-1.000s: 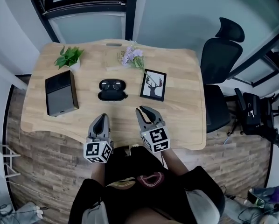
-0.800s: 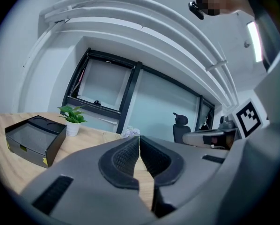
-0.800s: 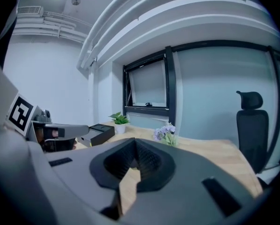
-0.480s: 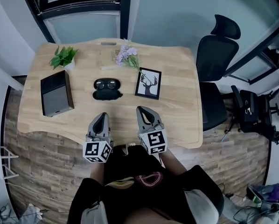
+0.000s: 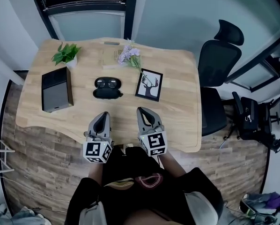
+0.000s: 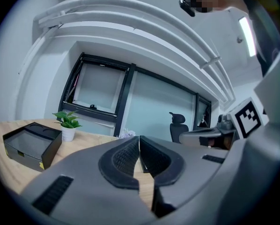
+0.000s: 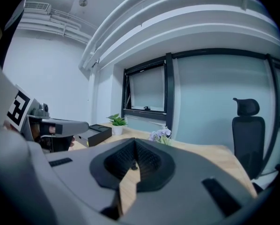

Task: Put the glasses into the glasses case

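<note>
The wooden surface point(image 5: 177, 102) fills the middle, with a black office chair point(image 5: 219, 64) off its right edge. A black box point(image 5: 55, 89) lies at the left and a framed deer picture point(image 5: 149, 85) right of centre. At the near edge, the left gripper point(image 5: 104, 115) and right gripper point(image 5: 143, 110) hover side by side, each with jaws together on nothing. The dark case point(image 5: 107, 93) sits mid-surface with the glasses point(image 5: 107, 83) just behind it (touching or not, unclear). A potted plant point(image 5: 66, 54) and lilac flowers point(image 5: 129, 56) stand at the back.
</note>
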`<action>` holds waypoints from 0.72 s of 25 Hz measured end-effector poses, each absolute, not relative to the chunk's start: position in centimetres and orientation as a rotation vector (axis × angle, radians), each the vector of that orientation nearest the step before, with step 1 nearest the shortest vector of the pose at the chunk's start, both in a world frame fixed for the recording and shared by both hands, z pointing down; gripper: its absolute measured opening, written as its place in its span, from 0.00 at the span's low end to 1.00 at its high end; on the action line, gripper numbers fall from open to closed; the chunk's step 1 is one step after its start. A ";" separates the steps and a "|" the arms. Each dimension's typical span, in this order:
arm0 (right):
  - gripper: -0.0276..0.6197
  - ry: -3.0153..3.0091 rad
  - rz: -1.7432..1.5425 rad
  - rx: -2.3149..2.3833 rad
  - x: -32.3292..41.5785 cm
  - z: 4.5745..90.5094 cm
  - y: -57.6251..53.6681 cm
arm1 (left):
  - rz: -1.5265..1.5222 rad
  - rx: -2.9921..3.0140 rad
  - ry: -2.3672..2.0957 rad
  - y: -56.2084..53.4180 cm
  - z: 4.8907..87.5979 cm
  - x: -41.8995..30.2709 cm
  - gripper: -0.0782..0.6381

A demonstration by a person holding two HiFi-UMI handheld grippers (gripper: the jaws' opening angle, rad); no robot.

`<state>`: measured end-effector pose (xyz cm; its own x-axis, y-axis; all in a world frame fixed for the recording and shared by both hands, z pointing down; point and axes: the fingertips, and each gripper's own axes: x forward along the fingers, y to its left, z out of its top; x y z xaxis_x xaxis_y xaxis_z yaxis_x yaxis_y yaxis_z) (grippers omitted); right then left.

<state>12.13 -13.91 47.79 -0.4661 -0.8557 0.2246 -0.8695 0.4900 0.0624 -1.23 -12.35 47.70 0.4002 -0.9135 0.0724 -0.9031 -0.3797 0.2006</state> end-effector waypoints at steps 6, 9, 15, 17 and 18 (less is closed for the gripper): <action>0.06 -2.504 0.051 1.442 12.1 48.2 -13.4 | -0.048 2.485 -1.601 -11.6 47.6 0.2 0.14; 0.06 -2.509 0.044 1.418 11.9 48.6 -13.2 | -0.046 2.466 -1.611 -11.4 48.0 0.1 0.13; 0.06 -2.521 0.044 1.384 11.9 48.9 -13.0 | -0.049 2.445 -1.622 -11.2 48.4 0.2 0.13; 0.06 -2.524 0.041 1.377 12.0 49.0 -13.0 | -0.051 2.447 -1.624 -11.2 48.5 0.5 0.13; 0.06 -2.525 0.039 1.375 12.0 49.1 -13.0 | -0.051 2.448 -1.625 -11.2 48.6 0.6 0.13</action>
